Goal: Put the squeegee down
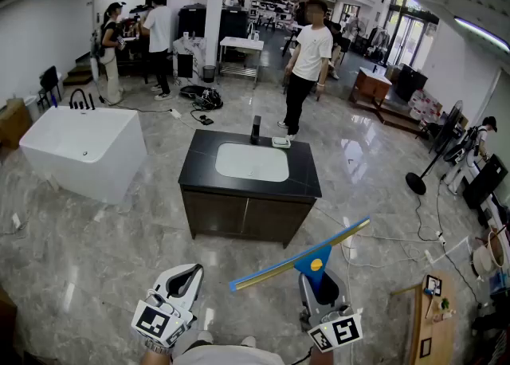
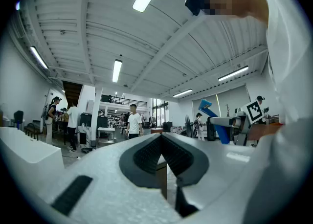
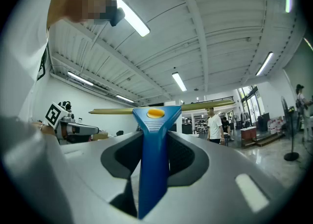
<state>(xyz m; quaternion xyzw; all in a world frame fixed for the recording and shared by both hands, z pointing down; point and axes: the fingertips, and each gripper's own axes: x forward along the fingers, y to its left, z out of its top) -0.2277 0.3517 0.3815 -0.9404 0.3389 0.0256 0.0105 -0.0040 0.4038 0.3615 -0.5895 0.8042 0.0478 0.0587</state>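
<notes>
A squeegee (image 1: 311,264) with a blue handle, a yellow button and a long yellow-edged blade stands in my right gripper (image 1: 319,285), which is shut on the handle (image 3: 152,164). The blade (image 3: 164,108) runs crosswise above the jaws, held in the air in front of me. My left gripper (image 1: 185,280) is at the lower left of the head view, shut with nothing between its fingers (image 2: 146,157). In the left gripper view the squeegee (image 2: 215,120) shows to the right.
A dark sink cabinet (image 1: 247,216) with a white basin (image 1: 252,162) and a black tap stands ahead. A white bathtub (image 1: 84,152) is at the left. A person in a white shirt (image 1: 307,64) stands behind the cabinet. A wooden table (image 1: 430,315) is at the lower right.
</notes>
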